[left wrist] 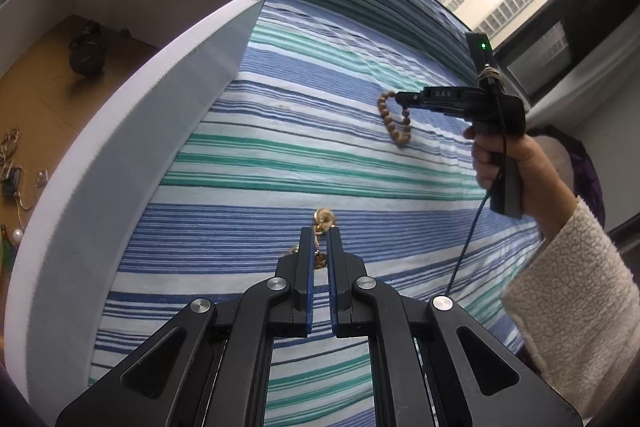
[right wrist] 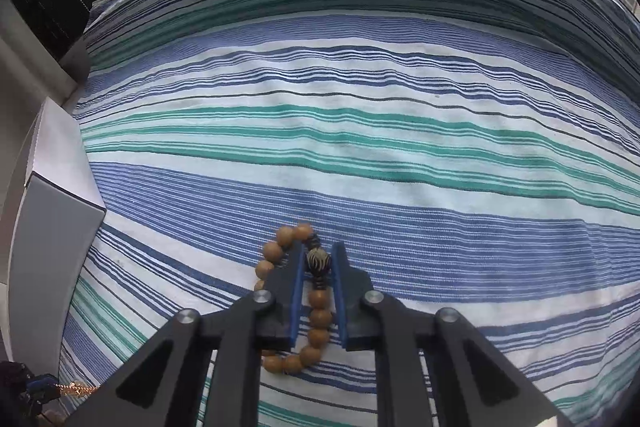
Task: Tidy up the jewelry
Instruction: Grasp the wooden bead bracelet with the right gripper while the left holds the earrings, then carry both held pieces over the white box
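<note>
My left gripper (left wrist: 320, 231) is shut on a gold chain (left wrist: 323, 218) with a round gold pendant, held just above the striped bedspread (left wrist: 280, 155). My right gripper (right wrist: 318, 254) is shut on a wooden bead bracelet (right wrist: 318, 311), its striped dark bead between the blue pads; the bracelet hangs over the bedspread (right wrist: 360, 131). In the left wrist view the right gripper (left wrist: 400, 99) holds the bracelet (left wrist: 394, 119) at the far right. The left gripper (right wrist: 44, 389) with the chain (right wrist: 78, 389) shows at the bottom left of the right wrist view.
A white open box (left wrist: 132, 131) with a brown floor stands to the left, holding a dark round object (left wrist: 86, 55) and several small jewelry pieces (left wrist: 12, 163). Its corner shows in the right wrist view (right wrist: 56, 211). A window lies beyond the bed.
</note>
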`<state>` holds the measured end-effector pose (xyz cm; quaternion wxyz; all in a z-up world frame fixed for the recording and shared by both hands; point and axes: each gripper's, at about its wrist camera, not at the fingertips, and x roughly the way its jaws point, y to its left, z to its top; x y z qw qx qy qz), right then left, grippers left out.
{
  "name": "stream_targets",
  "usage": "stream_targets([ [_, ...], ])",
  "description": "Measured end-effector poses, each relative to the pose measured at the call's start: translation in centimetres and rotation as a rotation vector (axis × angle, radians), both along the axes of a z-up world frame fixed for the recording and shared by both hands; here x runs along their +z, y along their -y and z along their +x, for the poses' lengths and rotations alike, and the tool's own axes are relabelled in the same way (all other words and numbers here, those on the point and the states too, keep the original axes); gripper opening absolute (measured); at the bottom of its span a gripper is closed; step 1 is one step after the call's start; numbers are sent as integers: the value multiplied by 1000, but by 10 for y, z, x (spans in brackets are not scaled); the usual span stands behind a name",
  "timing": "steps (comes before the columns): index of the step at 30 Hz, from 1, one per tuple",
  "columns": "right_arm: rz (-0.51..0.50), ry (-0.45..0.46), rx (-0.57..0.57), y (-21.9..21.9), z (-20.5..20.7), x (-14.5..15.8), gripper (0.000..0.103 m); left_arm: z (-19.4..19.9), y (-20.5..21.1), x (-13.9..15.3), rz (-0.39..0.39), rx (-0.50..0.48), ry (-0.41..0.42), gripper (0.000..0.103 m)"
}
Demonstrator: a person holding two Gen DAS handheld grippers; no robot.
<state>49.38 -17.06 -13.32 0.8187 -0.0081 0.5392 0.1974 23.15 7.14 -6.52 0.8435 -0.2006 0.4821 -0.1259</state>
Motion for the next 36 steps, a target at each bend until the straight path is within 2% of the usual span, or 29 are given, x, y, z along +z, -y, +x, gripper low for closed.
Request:
stream_targets([
  [5,108,86,5,25,-44,41,14,-15,7,30,-22,-25,51,3],
  [13,171,207,99,38,-118,114,14,-62,7,82,-26,-35,131,3],
  [17,213,227,147,35,-151,134,14,-88,-2,104,-27,-19,163,3],
  [21,230,250,205,19,-180,148,14,-114,-23,131,-29,15,195,3],
  [28,285,271,325,-31,-216,178,14,-146,-80,173,21,145,248,3],
  [32,313,301,397,-75,-228,198,14,-152,-117,171,57,238,247,3],
  [36,335,304,448,-123,-231,208,14,-154,-146,150,103,313,214,3],
])
